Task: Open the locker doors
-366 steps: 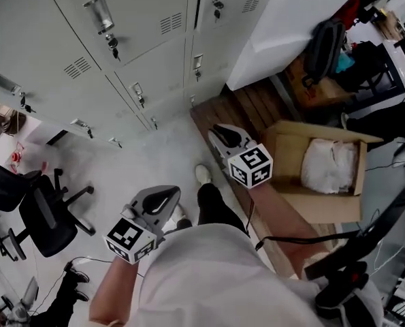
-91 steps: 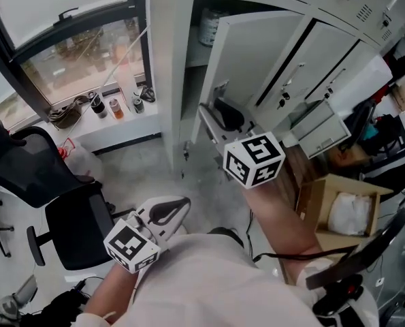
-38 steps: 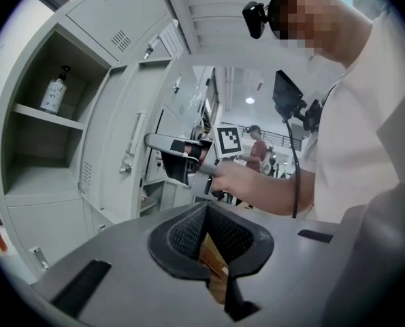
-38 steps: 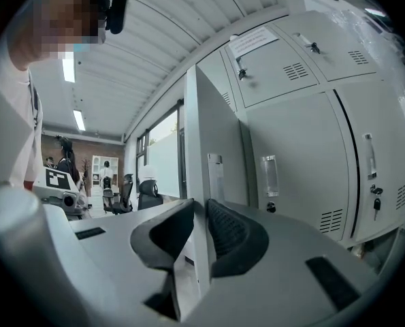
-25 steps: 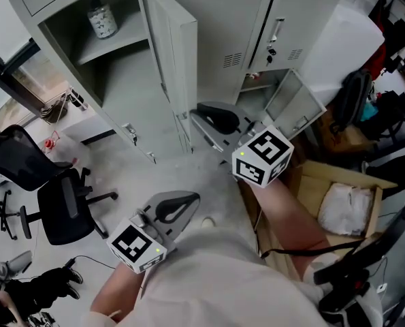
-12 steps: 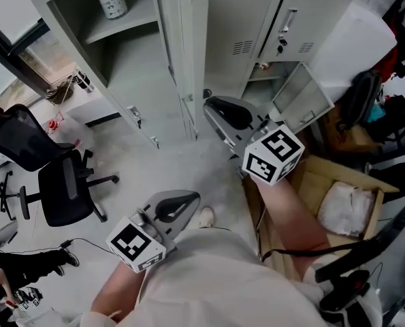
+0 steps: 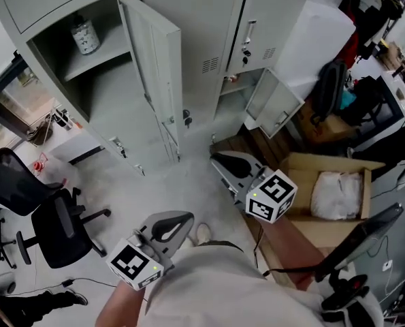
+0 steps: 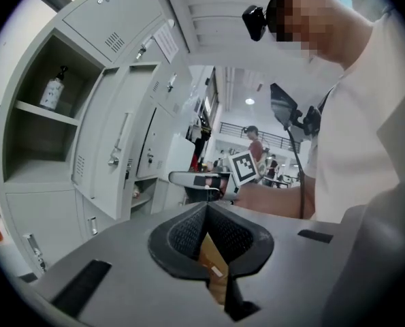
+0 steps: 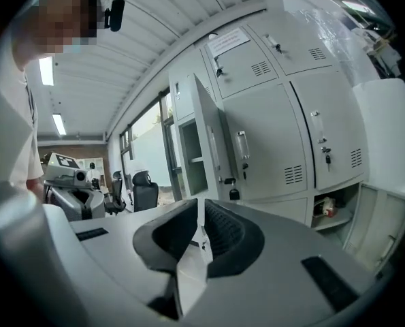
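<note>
The grey lockers (image 7: 209, 19) stand ahead of me. One tall door (image 7: 154, 73) hangs wide open, and its compartment holds a bottle (image 7: 85, 36) on a shelf. A small lower door (image 7: 273, 104) is also swung open, while the tall door (image 7: 267, 26) above it is closed with a key in its lock. My right gripper (image 7: 216, 161) hovers over the floor short of the lockers. Its jaws have just been closing to a narrow slit with nothing between them (image 9: 201, 213). My left gripper (image 7: 188, 218) stays low by my body, shut and empty (image 8: 206, 208).
A cardboard box (image 7: 325, 220) holding a white bag sits at the right on a wooden pallet (image 7: 256, 142). A black backpack (image 7: 328, 80) leans beside the lockers. Black office chairs (image 7: 49, 216) stand at the left, and the window sill (image 7: 56, 118) carries small bottles.
My right gripper has drawn back and down from the open tall door, and its jaws are narrower. The left gripper has shifted only slightly.
</note>
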A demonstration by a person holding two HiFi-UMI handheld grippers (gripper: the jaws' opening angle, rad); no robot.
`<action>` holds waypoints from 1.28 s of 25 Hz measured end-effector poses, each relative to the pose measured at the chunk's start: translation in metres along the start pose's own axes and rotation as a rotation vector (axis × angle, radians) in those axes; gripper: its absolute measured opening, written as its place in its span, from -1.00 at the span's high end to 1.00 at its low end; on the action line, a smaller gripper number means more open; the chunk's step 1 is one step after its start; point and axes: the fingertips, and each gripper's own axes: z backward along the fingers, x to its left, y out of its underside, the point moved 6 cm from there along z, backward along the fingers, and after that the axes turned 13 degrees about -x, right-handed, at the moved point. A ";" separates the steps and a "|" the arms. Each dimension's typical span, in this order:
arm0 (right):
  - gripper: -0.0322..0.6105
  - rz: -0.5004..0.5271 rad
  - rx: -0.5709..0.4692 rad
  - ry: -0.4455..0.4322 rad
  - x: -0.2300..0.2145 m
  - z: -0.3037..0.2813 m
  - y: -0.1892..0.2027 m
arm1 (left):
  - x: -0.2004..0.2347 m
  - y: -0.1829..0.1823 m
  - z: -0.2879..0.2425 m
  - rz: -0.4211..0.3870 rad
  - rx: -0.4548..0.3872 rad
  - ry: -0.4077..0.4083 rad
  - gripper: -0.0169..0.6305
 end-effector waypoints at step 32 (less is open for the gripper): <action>0.50 0.241 -0.089 0.160 -0.278 -0.044 -0.109 | 0.040 -0.020 -0.193 -0.035 -0.053 -0.027 0.92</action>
